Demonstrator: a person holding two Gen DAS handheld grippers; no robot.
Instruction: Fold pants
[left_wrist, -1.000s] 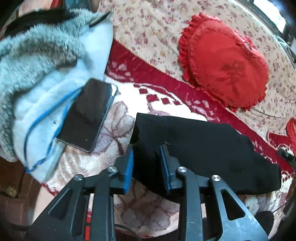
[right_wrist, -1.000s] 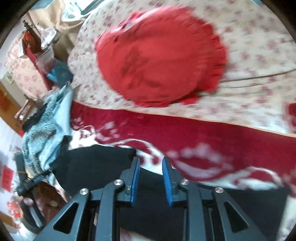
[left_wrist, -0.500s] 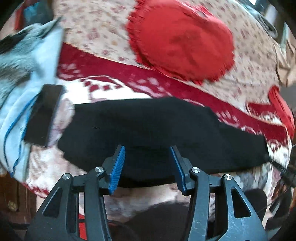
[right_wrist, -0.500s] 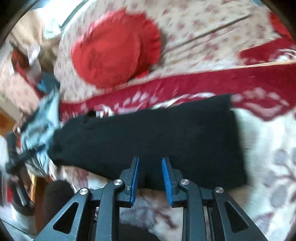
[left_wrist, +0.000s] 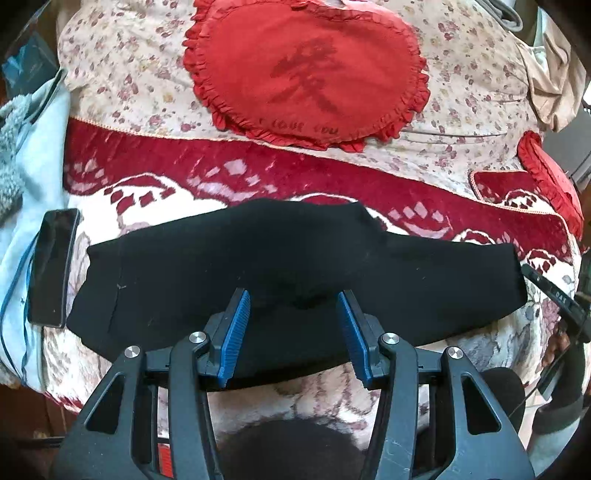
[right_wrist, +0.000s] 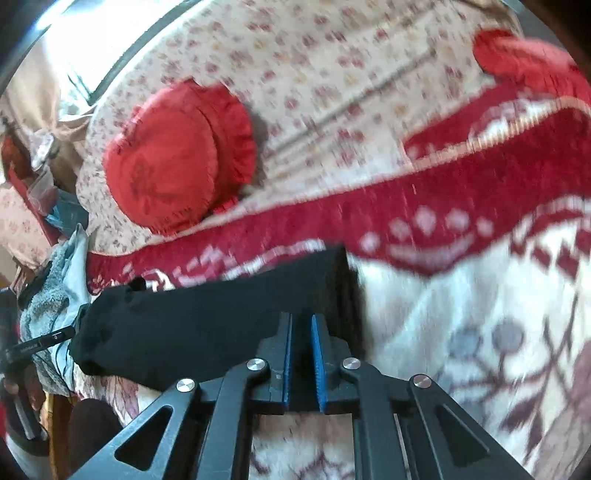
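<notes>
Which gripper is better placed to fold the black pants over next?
Right. The right gripper sits nearly shut at the pants' end edge, while the left gripper hangs open over their middle.

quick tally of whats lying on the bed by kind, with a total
black pants: 1
red ruffled cushions: 2
phone: 1
light blue fleece garment: 1
total: 5

The left gripper (left_wrist: 293, 334) released the black pants (left_wrist: 295, 266), spread wide, and shifted toward three o'clock along them.
</notes>
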